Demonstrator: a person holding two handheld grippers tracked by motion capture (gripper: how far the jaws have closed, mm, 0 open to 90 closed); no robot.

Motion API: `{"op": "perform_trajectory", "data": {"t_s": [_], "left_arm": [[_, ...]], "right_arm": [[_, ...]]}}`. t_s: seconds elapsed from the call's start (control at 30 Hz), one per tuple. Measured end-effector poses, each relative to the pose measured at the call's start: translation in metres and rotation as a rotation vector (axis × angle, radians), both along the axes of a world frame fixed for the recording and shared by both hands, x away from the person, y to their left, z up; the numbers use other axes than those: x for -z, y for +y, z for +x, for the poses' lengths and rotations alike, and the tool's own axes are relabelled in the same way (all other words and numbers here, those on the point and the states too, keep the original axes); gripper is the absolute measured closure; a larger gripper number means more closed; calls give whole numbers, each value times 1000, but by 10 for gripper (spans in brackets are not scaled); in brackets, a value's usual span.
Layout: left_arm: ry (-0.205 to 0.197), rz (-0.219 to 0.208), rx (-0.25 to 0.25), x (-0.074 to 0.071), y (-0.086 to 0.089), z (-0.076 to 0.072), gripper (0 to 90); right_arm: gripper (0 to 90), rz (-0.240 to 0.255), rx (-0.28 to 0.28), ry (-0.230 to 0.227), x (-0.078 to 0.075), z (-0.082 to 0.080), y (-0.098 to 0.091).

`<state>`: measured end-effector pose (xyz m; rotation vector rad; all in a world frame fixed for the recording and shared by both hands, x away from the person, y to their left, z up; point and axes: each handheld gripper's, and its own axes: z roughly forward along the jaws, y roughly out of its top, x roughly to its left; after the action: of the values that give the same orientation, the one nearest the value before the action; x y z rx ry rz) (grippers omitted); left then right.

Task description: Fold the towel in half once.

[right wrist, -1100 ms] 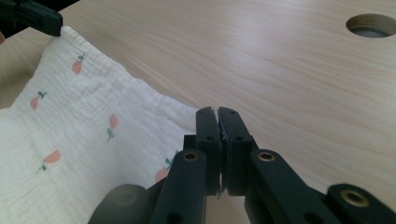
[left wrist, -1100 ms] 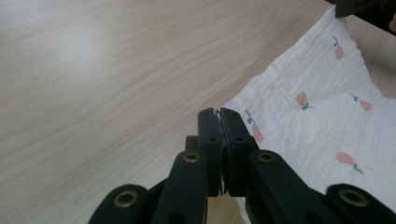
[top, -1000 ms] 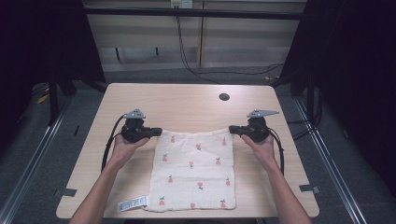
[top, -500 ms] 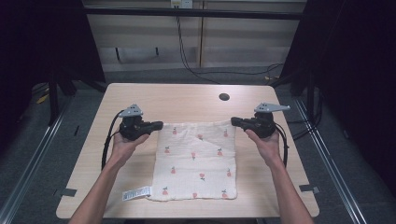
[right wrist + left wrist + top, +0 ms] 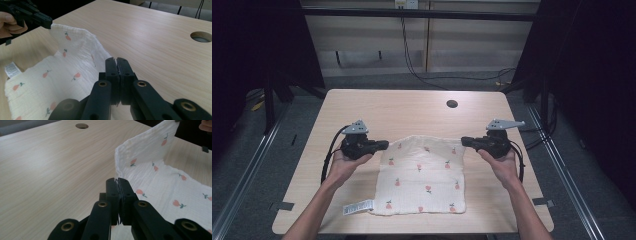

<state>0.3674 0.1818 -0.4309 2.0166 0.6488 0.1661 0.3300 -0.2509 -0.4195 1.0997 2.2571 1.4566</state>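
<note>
White muslin cloth printed with small red flowers lies on the light wooden table, its far edge lifted off the surface. Left hand-held gripper is clamped on the far left corner, right hand-held gripper on the far right corner.

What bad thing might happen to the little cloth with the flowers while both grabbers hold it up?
The left gripper and right gripper each pinch just a thin bit of the cloth at a far corner, so a corner might slip out. The near edge still lies on the table, so lifting could drag it crooked. The white label lies near the table's front edge and might catch there.
</note>
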Motion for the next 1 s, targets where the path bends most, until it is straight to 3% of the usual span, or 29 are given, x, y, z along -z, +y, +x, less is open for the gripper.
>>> {"op": "perform_trajectory", "data": {"t_s": [0.13, 0.27, 0.33, 0.5, 0.83, 0.9, 1.0], "left_arm": [[-16, -13, 2, -9, 5, -7, 881], [-39, -12, 2, -15, 7, -14, 881], [-38, -35, 7, -15, 10, -16, 882], [-41, -36, -4, -15, 15, -23, 882], [-48, -3, 18, -19, 28, -42, 882], [-33, -32, 43, -21, 30, -48, 882], [-44, -25, 57, -27, 31, -57, 882]], "right_arm": [[887, -6, -13, -43, -5, -11, -1], [887, -14, -28, -50, -6, -18, 1], [887, -17, -38, -55, -8, -23, 2], [887, 3, -52, -61, -14, -33, 1], [888, -37, -76, -46, -22, -49, -1], [888, -36, -76, -48, -24, -52, -2], [889, -35, -79, -54, -26, -57, -4]]}}
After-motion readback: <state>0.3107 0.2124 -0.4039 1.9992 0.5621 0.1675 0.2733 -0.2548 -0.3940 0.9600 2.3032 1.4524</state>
